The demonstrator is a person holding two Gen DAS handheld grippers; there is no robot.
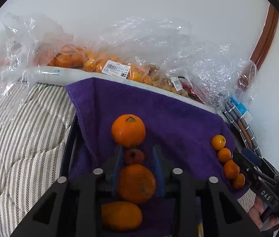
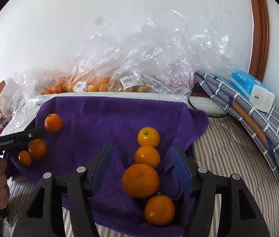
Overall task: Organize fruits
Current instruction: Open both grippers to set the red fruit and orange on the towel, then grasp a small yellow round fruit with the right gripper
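A purple towel (image 1: 178, 116) (image 2: 109, 114) holds two rows of fruit. In the left wrist view a row runs from a big orange (image 1: 128, 130) past a small red fruit (image 1: 134, 156) to two more oranges (image 1: 137, 183). My left gripper (image 1: 137, 154) is around the red fruit, its blue pads (image 1: 117, 158) not visibly touching it. In the right wrist view a row of several oranges (image 2: 141, 180) lies between the wide-open fingers of my right gripper (image 2: 142, 158), with nothing held. The left gripper's body (image 2: 17, 138) shows at the left.
Clear plastic bags of oranges and other fruit (image 1: 107, 65) (image 2: 92, 85) lie on a white board behind the towel. A striped bedcover (image 1: 21, 130) surrounds it. Folded grey checked cloth (image 2: 257, 122) and a blue tissue pack (image 2: 250, 88) lie at the right by a wooden frame (image 2: 259, 25).
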